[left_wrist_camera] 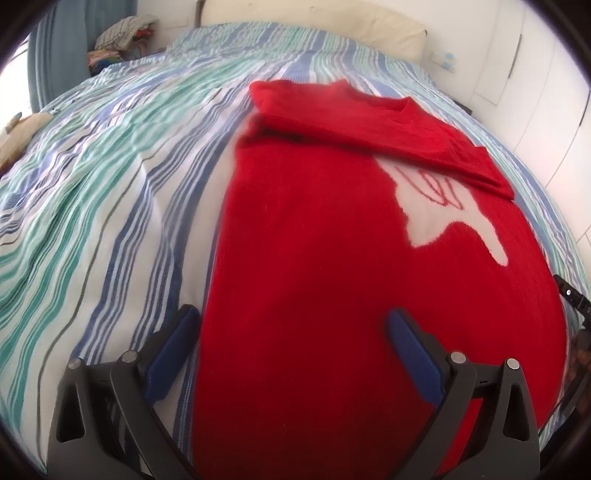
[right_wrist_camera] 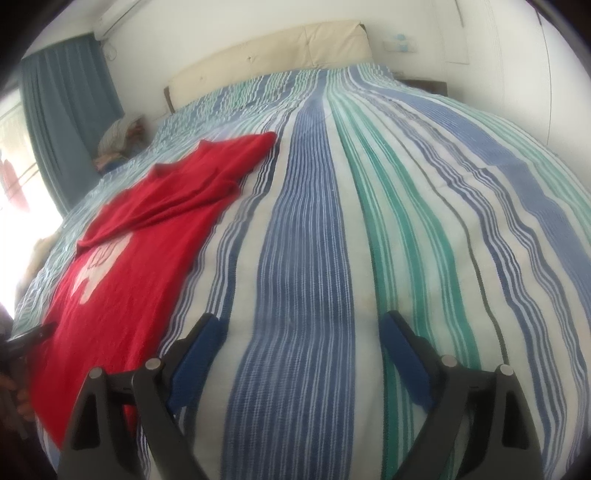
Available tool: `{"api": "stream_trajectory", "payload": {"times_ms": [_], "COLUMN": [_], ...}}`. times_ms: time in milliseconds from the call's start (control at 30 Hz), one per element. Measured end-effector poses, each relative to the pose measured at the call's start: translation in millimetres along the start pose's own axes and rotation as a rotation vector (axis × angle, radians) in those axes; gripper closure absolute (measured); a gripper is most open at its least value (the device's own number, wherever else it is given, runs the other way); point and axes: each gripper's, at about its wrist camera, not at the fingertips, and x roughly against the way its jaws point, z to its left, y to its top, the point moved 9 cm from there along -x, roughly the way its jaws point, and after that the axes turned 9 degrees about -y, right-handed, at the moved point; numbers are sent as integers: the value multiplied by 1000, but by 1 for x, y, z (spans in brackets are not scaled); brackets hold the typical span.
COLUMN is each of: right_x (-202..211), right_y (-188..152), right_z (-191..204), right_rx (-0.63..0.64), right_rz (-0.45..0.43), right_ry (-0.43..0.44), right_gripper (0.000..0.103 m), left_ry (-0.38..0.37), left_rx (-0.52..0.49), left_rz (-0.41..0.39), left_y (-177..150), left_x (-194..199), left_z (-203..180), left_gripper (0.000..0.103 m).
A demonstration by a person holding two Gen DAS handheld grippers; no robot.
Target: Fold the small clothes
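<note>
A small red sweater (left_wrist_camera: pixel 314 258) with a white motif (left_wrist_camera: pixel 443 206) lies flat on the striped bedspread (left_wrist_camera: pixel 110 184). Both sleeves are folded across its chest near the collar. My left gripper (left_wrist_camera: pixel 291 317) is open and empty, just above the sweater's near hem at its left edge. In the right wrist view the sweater (right_wrist_camera: pixel 140 229) lies to the left. My right gripper (right_wrist_camera: pixel 299 325) is open and empty over bare bedspread (right_wrist_camera: pixel 369 221), to the right of the sweater. The other gripper's tip (right_wrist_camera: pixel 40 332) shows at the sweater's left edge.
A cream headboard (right_wrist_camera: pixel 277 51) stands at the far end of the bed. A pile of clothes (left_wrist_camera: pixel 122 33) sits at the far left beside a blue curtain (right_wrist_camera: pixel 70 110). White wardrobe doors (left_wrist_camera: pixel 546 92) line the right side.
</note>
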Motion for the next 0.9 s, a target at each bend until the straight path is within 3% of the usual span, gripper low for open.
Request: {"api": "stream_trajectory", "payload": {"times_ms": [467,733,900], "right_x": [-1,-1,-1], "right_y": [-1,-2,-2], "right_z": [2,2,3], "right_rx": [20,23,35], "right_rz": [7,4,8], "right_ry": [-21,-23,-37], "right_gripper": [14,14,14], "left_ry": [-6,-127,-157], "left_rx": [36,202,191], "left_rz": [57,40,7], "left_y": [-6,7,25], "left_x": [14,49,70], "left_z": [-4,-14,-27], "left_gripper": [2,2,2]}}
